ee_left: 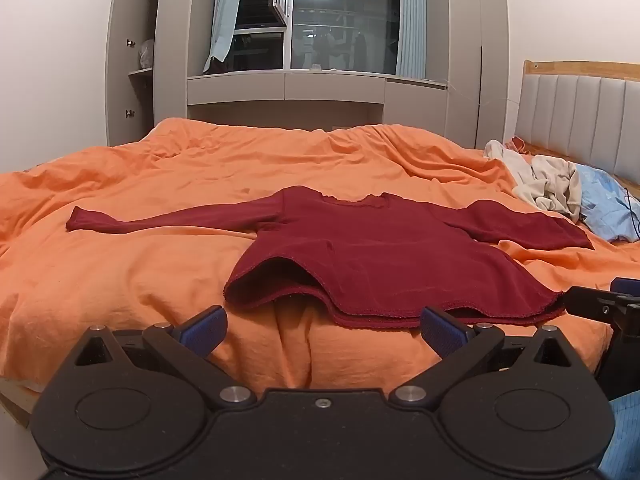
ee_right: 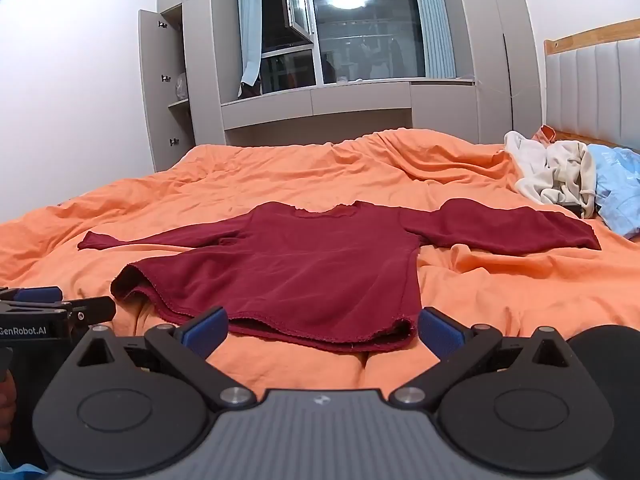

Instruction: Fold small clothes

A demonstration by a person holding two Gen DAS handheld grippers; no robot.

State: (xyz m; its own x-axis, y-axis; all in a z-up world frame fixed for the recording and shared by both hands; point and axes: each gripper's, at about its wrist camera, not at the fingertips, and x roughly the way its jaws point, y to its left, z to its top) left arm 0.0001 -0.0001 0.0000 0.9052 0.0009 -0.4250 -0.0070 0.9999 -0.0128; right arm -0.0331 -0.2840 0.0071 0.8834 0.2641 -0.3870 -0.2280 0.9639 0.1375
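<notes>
Both the left tongs [ee_left: 322, 330] and right tongs [ee_right: 322, 330] gape wide, empty, just short of the red shirt's [ee_left: 372, 256] hem on the bed [ee_left: 160, 272].

We are in a home bedroom: bed [ee_left: 120, 280] with orange duvet, padded headboard [ee_left: 580, 120] at 2 o'clock, built-in wardrobe [ee_left: 132, 60] at 11.

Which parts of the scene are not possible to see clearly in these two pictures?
- Left wrist view: the red shirt lifts at its hem; the inside is in shadow.
- Both views: the pile of pale clothes is crumpled, so the pieces cannot be counted.
- Right wrist view: the blue fabric is cut off by the frame edge.
</notes>
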